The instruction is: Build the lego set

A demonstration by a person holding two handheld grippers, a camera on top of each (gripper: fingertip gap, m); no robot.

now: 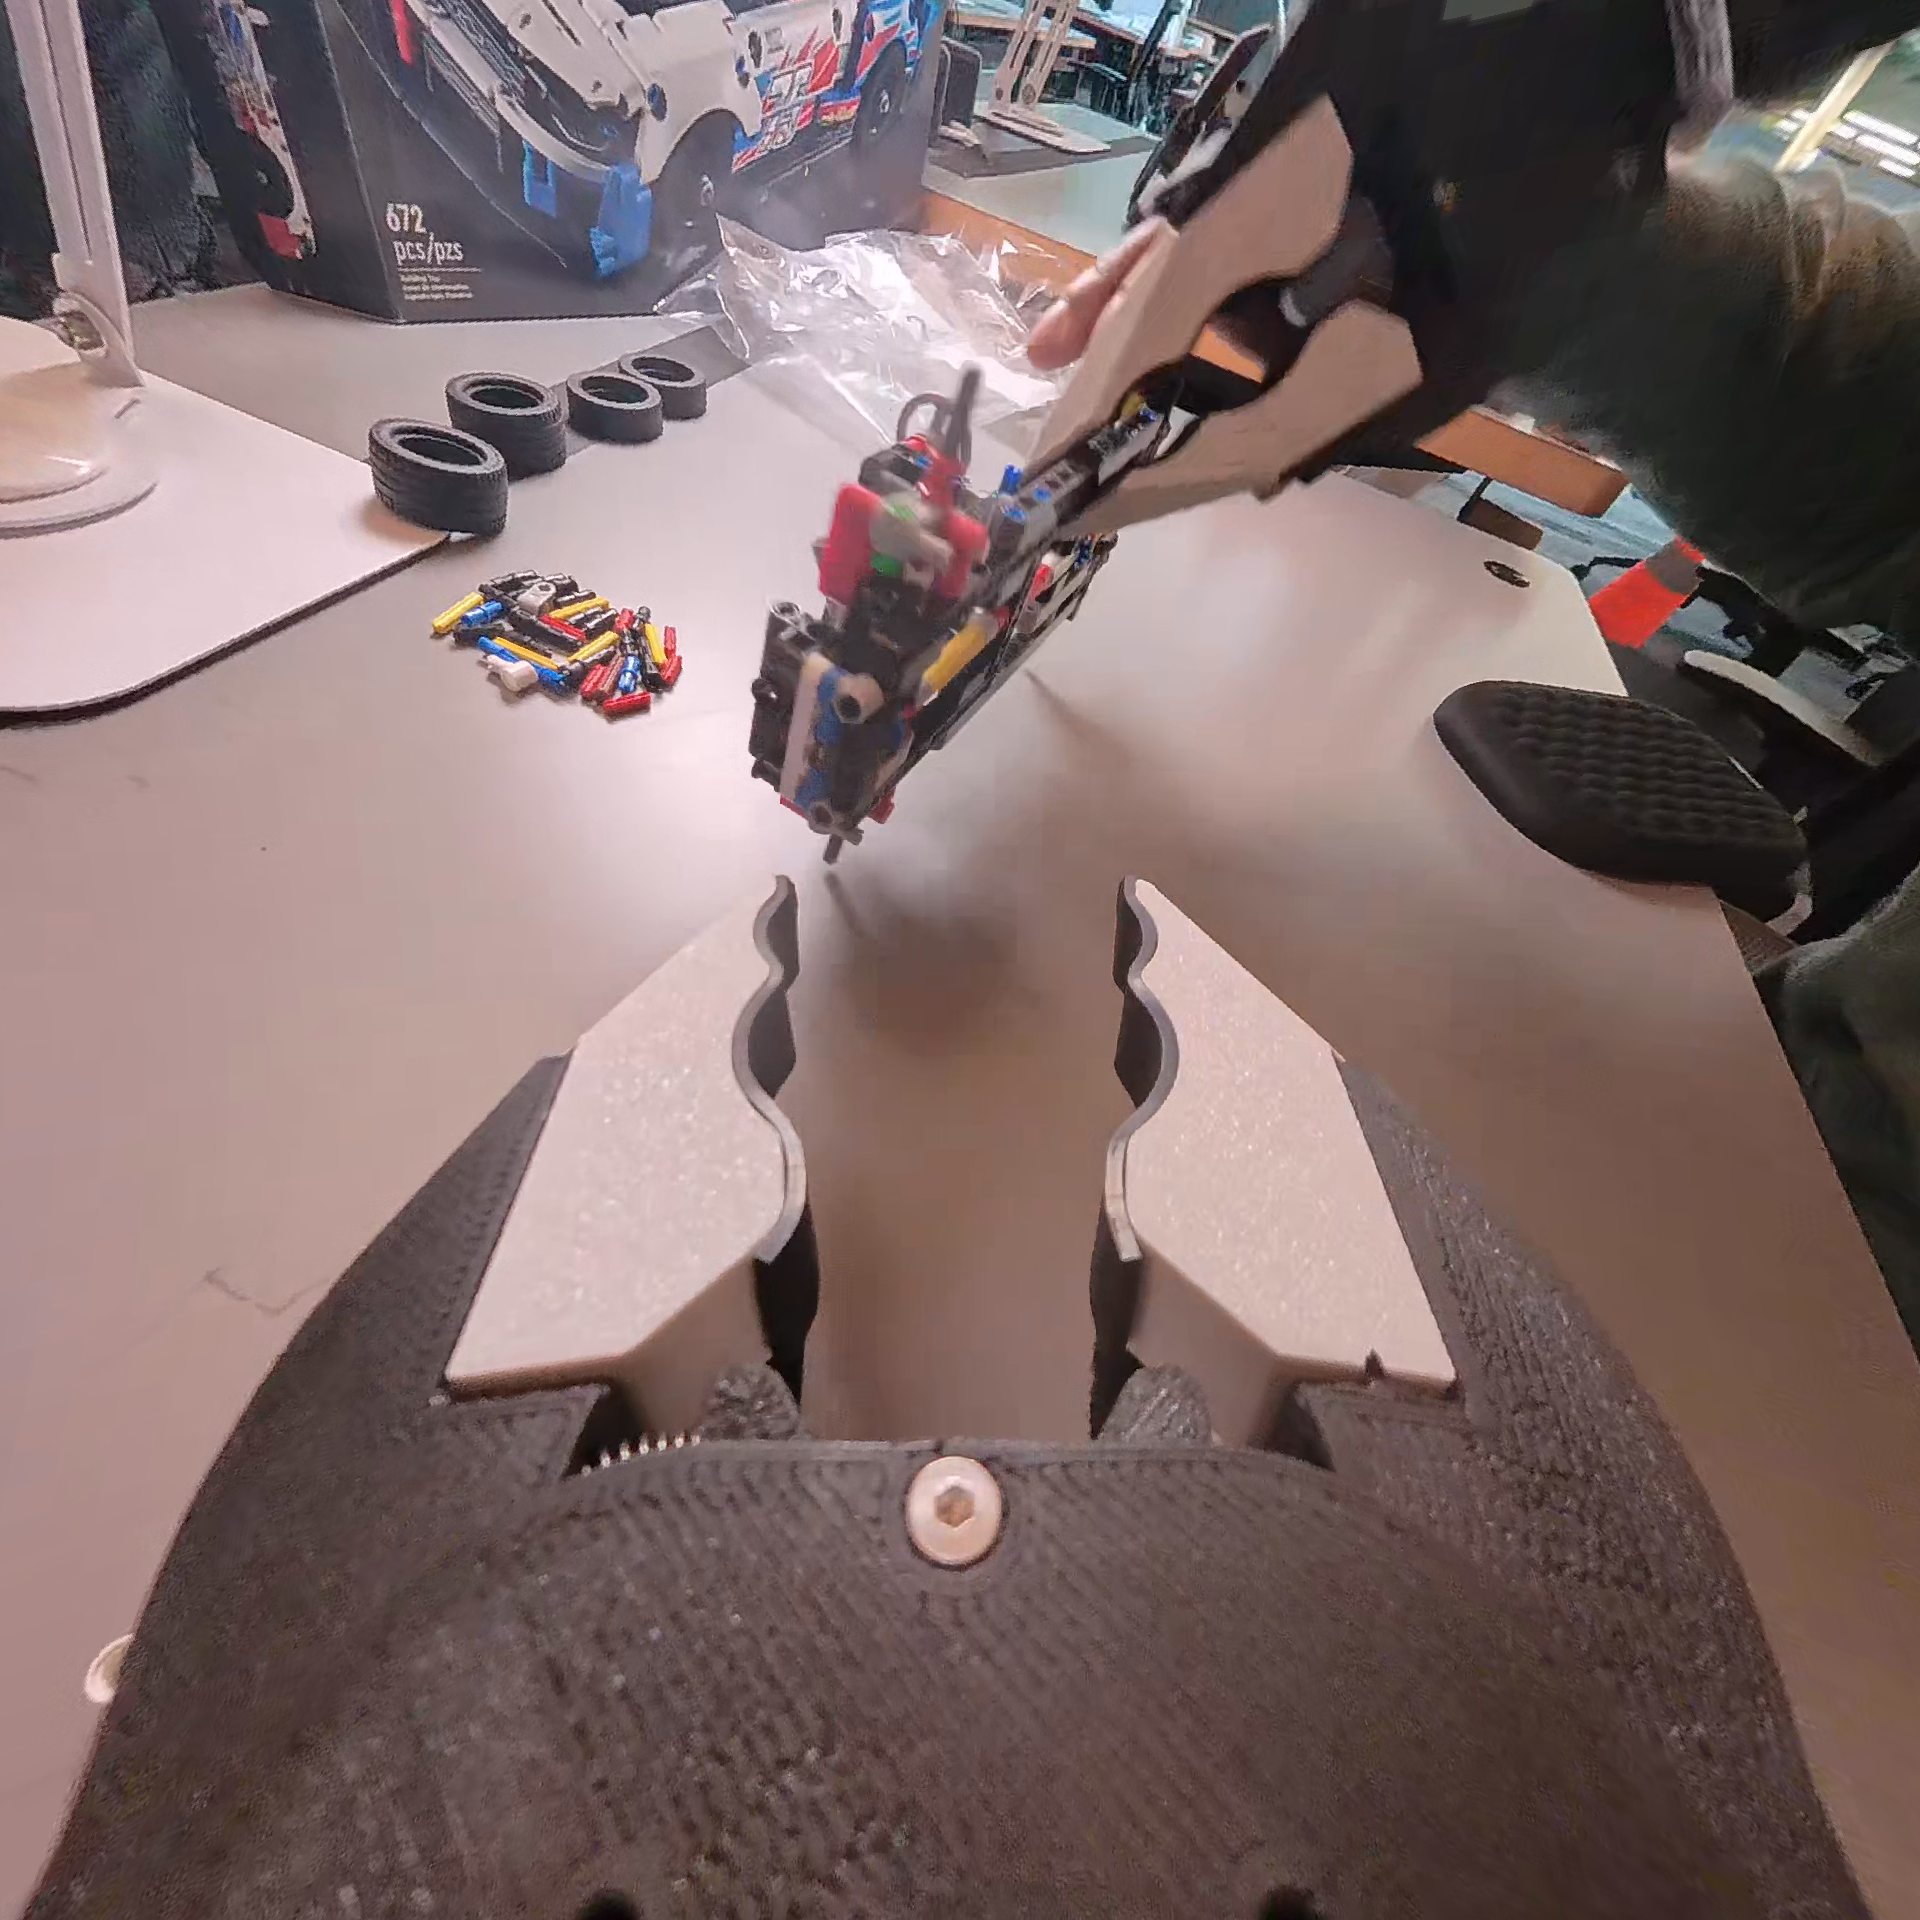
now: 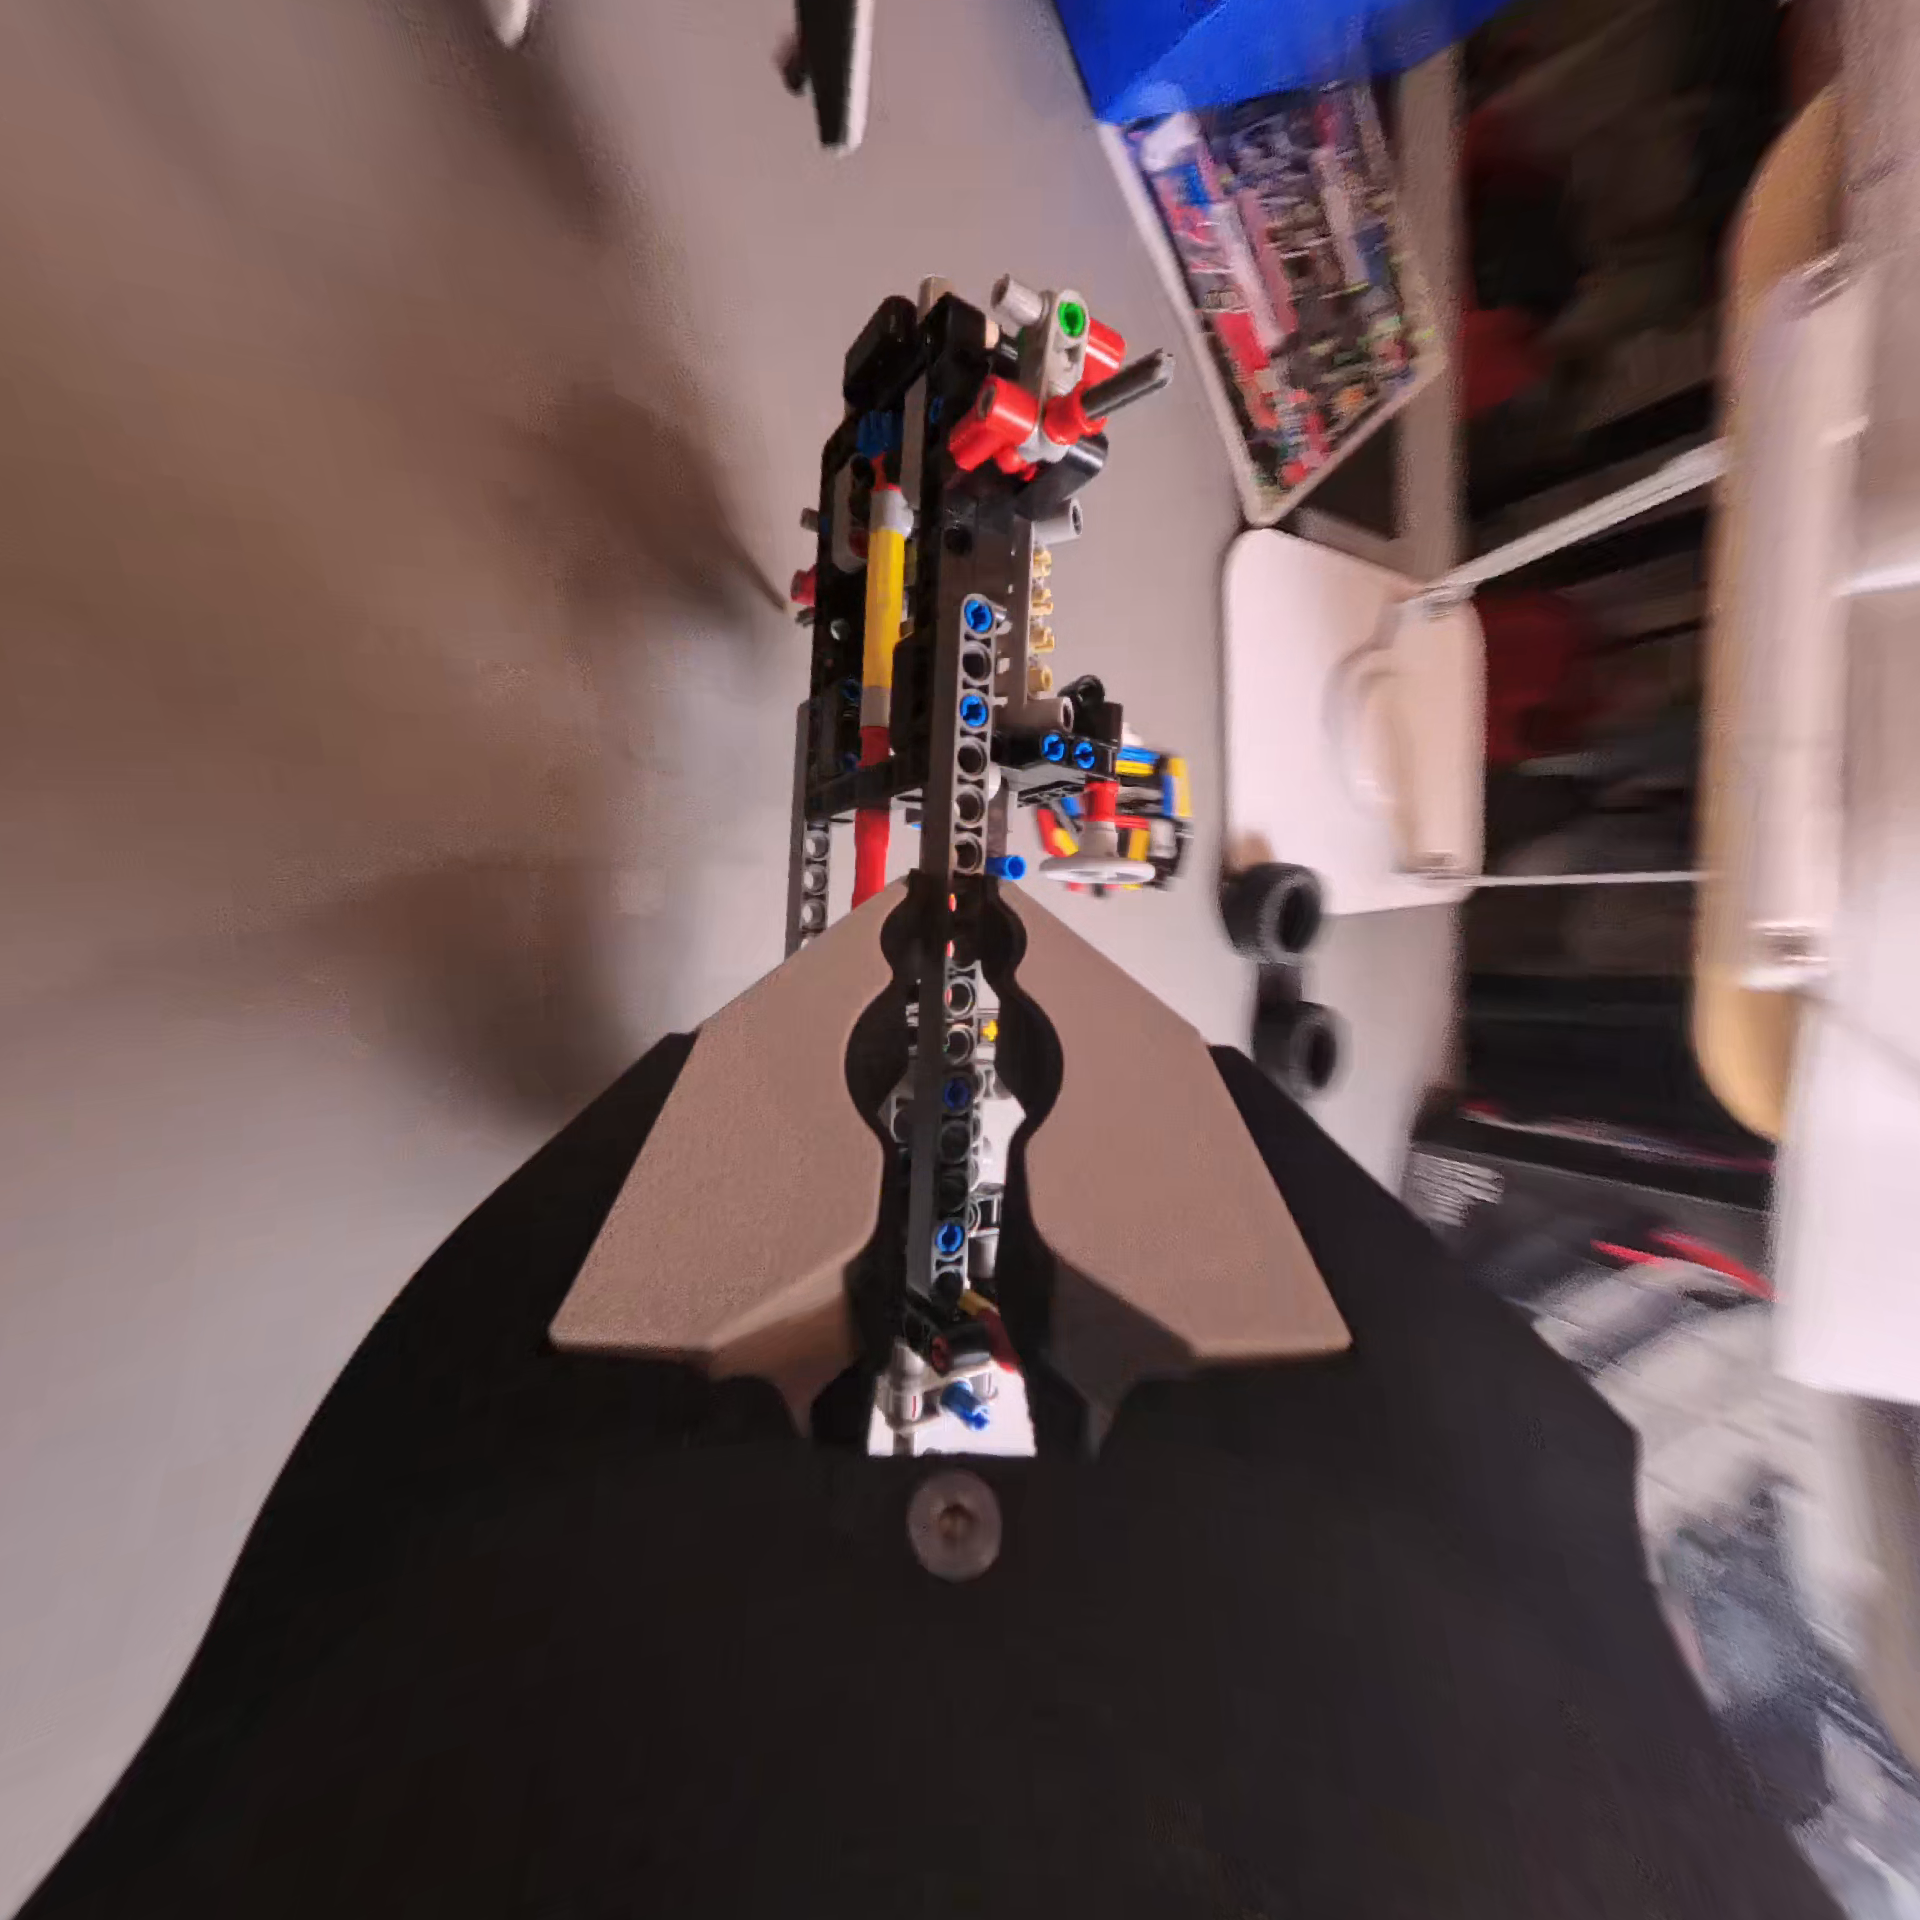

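A half-built lego chassis [image 2: 940, 665], stiff but easily knocked apart, is clamped along its grey beam by the right gripper [image 2: 954, 914] above the desk [image 1: 312, 935]; the left gripper [image 1: 956, 904] is held spread, empty.

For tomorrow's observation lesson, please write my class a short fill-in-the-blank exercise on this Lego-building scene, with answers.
1. The half-built Lego model is clamped in the ____ gripper.
2. The left gripper is open and holds ____.
3. ____ black tyres lie on the table.
4. The heap of small pins lies in front of the ____.

Answers: right; nothing; four; tyres
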